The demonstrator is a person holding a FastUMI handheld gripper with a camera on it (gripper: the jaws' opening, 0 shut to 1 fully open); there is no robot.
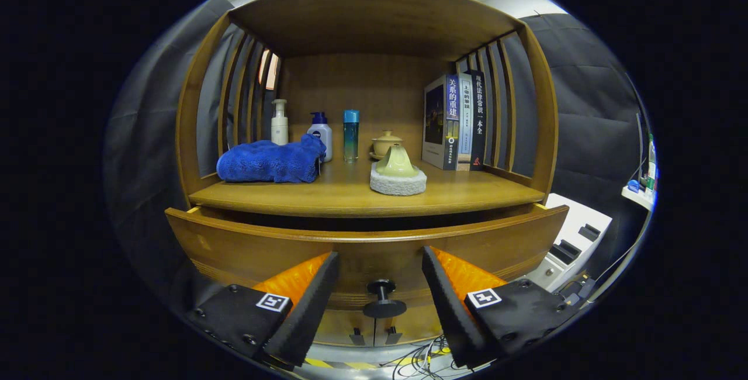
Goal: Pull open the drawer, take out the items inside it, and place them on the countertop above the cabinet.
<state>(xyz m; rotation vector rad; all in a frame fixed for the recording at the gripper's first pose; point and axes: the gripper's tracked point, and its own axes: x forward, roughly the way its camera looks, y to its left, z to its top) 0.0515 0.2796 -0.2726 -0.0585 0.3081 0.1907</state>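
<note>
Countertop (350,193) books' (459,123) spines with Chinese titles; claw (380,283) released, astride drawer knob (383,298)

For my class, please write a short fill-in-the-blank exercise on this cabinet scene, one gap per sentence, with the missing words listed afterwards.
1. The gripper has its jaws ____, with the drawer knob between them, untouched.
2. On the countertop, the folded towel is ____ in colour.
3. The books stand ____ at the shelf's far side from the towel.
4. The drawer is pulled out only ____.

Missing words: open; blue; upright; slightly
</note>
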